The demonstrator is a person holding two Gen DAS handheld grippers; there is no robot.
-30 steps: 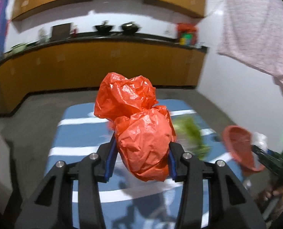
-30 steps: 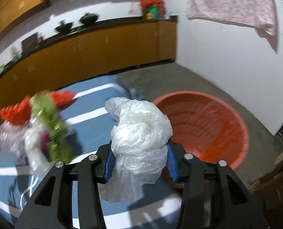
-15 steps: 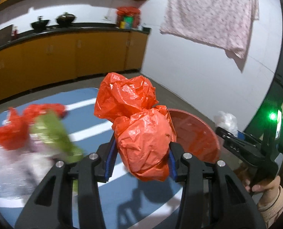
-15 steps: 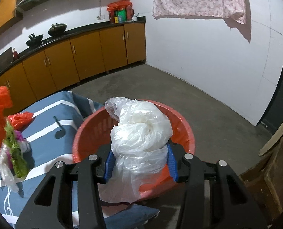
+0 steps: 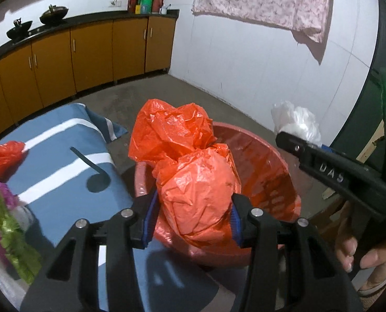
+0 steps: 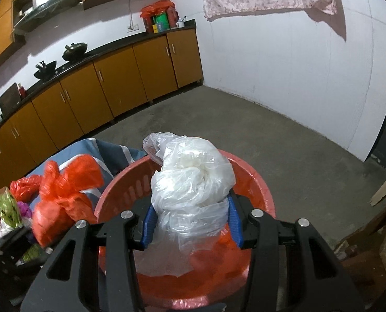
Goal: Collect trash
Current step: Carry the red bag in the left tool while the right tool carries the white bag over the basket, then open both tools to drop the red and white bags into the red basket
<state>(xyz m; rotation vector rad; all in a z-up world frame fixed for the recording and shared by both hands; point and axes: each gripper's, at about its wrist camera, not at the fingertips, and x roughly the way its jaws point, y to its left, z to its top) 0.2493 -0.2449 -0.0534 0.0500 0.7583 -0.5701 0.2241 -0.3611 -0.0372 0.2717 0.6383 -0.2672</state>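
Observation:
My left gripper [image 5: 193,221] is shut on a crumpled orange plastic bag [image 5: 193,179] and holds it over the near rim of a red plastic basin [image 5: 268,179] on the floor. My right gripper [image 6: 190,226] is shut on a crumpled clear white plastic bag [image 6: 193,182] and holds it above the same basin [image 6: 255,182]. The right gripper also shows in the left wrist view [image 5: 291,140], at the basin's right side, with its white bag [image 5: 297,122]. The orange bag shows at the left of the right wrist view [image 6: 62,195].
A blue striped cloth [image 5: 62,156] covers the table to the left, with another orange bag [image 5: 2,156] and green and clear wrappers [image 5: 2,221] on it. Brown cabinets [image 6: 114,91] line the far wall. Wooden pieces [image 6: 369,234] lie at the right.
Both grippers have swung right from the table to the red basin, each still holding its bag. The basin now lies directly under both.

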